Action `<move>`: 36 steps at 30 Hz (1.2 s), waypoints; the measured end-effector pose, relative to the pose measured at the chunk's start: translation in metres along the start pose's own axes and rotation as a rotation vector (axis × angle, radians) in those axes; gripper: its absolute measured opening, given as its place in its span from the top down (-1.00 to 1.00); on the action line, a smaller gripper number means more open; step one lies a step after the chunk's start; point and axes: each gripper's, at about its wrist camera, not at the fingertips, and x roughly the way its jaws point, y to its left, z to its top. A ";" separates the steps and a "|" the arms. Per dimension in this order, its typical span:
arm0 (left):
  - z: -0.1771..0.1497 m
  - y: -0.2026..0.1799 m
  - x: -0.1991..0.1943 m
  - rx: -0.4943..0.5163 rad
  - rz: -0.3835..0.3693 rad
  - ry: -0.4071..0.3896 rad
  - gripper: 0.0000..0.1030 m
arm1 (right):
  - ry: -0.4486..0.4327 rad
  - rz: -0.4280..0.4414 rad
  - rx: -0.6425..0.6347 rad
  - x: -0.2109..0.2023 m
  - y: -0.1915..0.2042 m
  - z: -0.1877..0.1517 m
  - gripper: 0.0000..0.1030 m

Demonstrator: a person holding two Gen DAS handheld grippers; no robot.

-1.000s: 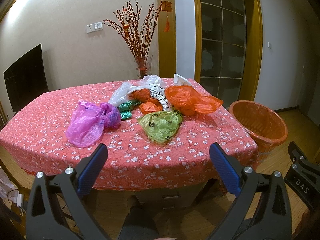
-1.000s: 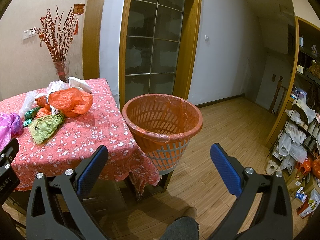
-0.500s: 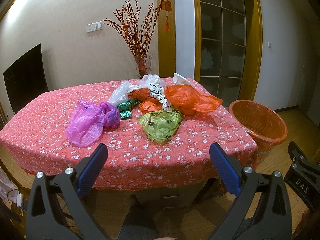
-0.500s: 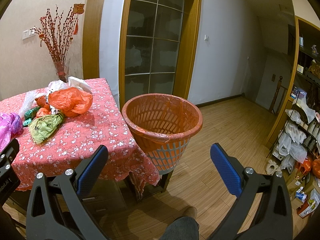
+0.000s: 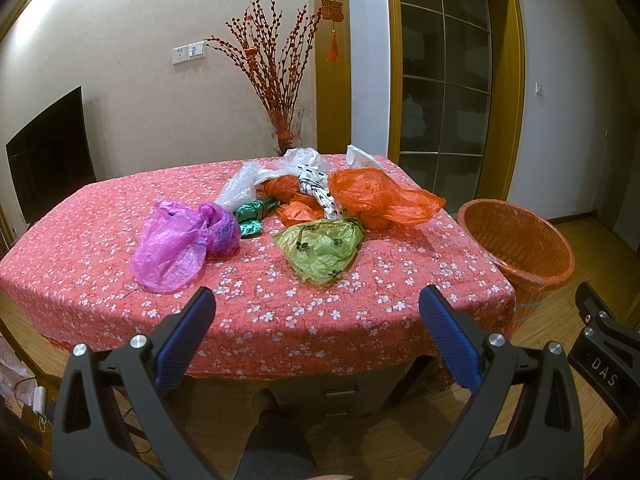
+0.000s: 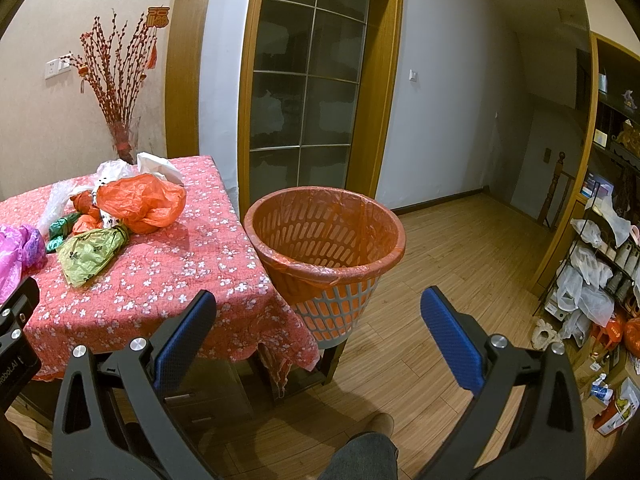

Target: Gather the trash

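Several crumpled plastic bags lie on the table with the red flowered cloth [image 5: 280, 320]: a purple bag [image 5: 180, 246], a green bag [image 5: 326, 248], an orange bag [image 5: 380, 200], a small dark green one [image 5: 250, 216] and clear ones [image 5: 244, 184]. An orange basket lined with an orange bag [image 6: 324, 240] stands at the table's right end, also in the left wrist view [image 5: 516, 244]. My left gripper [image 5: 316, 328] is open and empty, short of the table's near edge. My right gripper [image 6: 318, 328] is open and empty, facing the basket from a distance.
A vase of red branches [image 5: 280, 120] stands behind the table by the wall. A glass door [image 6: 308, 92] is behind the basket. A cluttered rack of bags and bottles [image 6: 600, 280] stands at the right on the wooden floor. A dark screen [image 5: 48, 156] is at the left.
Both grippers stay open and nearly still. The left wrist view has shifted very slightly; nothing on the table has moved.
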 end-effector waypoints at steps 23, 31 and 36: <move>0.000 0.000 0.000 -0.001 -0.001 0.003 -0.92 | 0.001 0.000 0.000 0.001 0.000 0.000 -0.96; -0.001 -0.002 0.002 -0.002 0.001 0.013 -0.92 | 0.002 0.000 0.001 0.002 -0.001 0.000 -0.96; -0.001 0.007 0.012 -0.020 -0.012 0.038 -0.92 | 0.012 0.007 0.003 0.007 0.001 0.001 -0.96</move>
